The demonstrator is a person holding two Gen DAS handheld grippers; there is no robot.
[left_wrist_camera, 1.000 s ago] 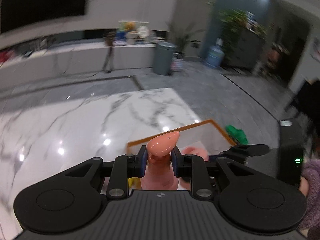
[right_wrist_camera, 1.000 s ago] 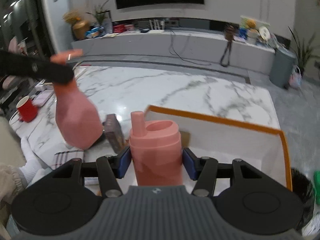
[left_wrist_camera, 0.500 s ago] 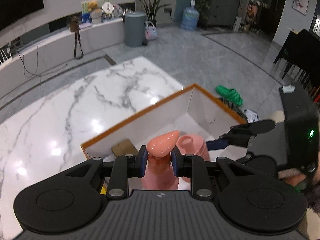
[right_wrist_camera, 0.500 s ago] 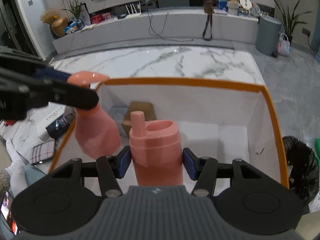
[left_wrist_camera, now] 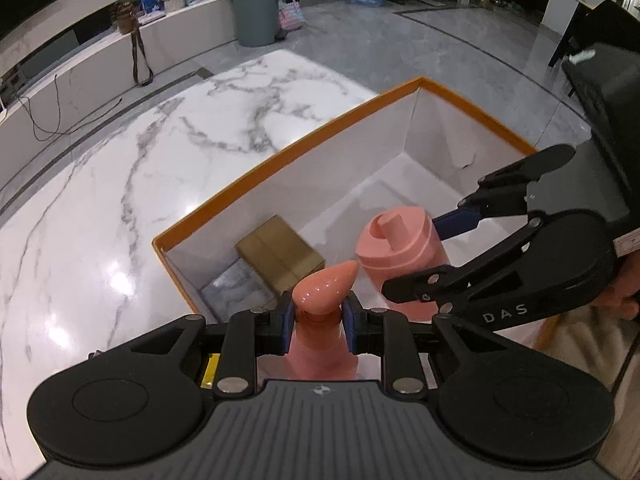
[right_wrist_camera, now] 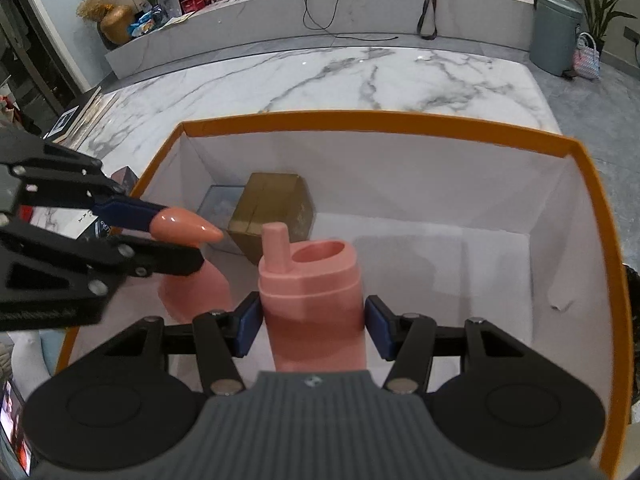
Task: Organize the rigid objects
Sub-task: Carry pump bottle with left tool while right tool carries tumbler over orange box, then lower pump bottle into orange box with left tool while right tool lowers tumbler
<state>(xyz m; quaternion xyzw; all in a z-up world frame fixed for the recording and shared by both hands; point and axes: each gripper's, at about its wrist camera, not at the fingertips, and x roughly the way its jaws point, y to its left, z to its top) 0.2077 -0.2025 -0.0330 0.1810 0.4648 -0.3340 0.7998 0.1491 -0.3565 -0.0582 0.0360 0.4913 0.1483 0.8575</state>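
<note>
Step in hand: placing, both items over the orange-rimmed white cardboard box [right_wrist_camera: 520, 136]. Left gripper [left_wrist_camera: 318, 322] clamps the neck of a glossy pink plastic bottle w/ teardrop cap [left_wrist_camera: 325, 292]; right gripper [right_wrist_camera: 314, 326] grips a matte pink cylindrical bottle w/ spout lid [right_wrist_camera: 310, 280]. Ahead of both, a tan cardboard carton [right_wrist_camera: 272, 208] on the box floor. Next: lower to bare floor beside it, then release.

Left gripper [left_wrist_camera: 316, 328]: closed on the neck of a pink spray bottle [left_wrist_camera: 325, 286].
Right gripper [left_wrist_camera: 430, 254]: closed on a pink cup [left_wrist_camera: 400, 240].
Box [left_wrist_camera: 288, 152]: both are held inside it.
Brown box [left_wrist_camera: 280, 254]: seen on its floor.
</note>
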